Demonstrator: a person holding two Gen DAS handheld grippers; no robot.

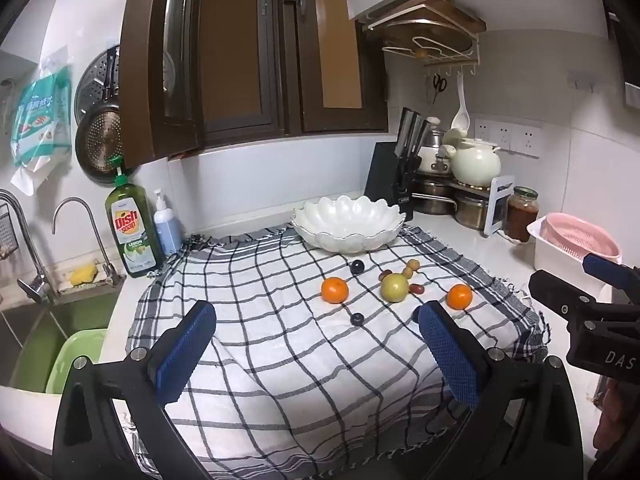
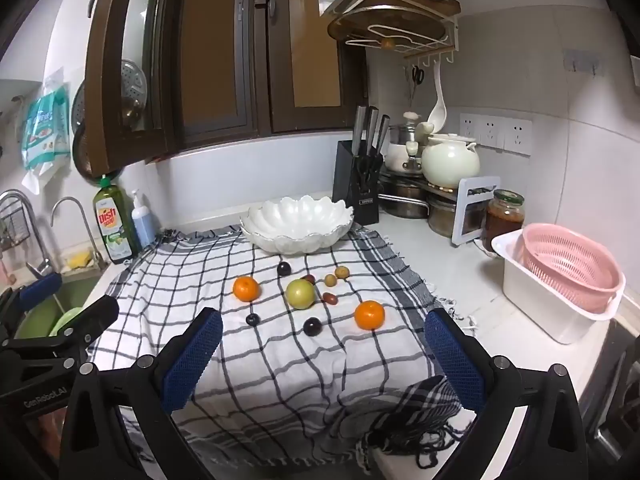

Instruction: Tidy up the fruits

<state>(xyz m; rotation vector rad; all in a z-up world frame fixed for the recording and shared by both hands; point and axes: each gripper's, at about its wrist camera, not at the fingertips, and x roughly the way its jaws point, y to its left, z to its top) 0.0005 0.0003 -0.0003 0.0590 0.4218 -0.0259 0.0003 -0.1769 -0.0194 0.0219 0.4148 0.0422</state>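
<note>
An empty white scalloped bowl (image 1: 347,224) (image 2: 298,226) stands at the back of a checked cloth (image 1: 280,344) (image 2: 280,360). On the cloth lie two oranges (image 1: 334,290) (image 1: 459,297) (image 2: 246,288) (image 2: 369,315), a green apple (image 1: 394,287) (image 2: 300,293), dark plums (image 1: 357,267) (image 1: 356,319) (image 2: 283,269) (image 2: 312,326), and small brown and red fruits (image 1: 412,268) (image 2: 330,298). My left gripper (image 1: 316,320) is open and empty, near the cloth's front. My right gripper (image 2: 323,330) is open and empty, short of the fruit.
A sink with taps (image 1: 76,216) and a dish soap bottle (image 1: 132,232) are at the left. A knife block (image 1: 394,184), pots (image 1: 472,164), a jar (image 1: 522,212) and a pink colander in a white tub (image 2: 568,276) stand at the right.
</note>
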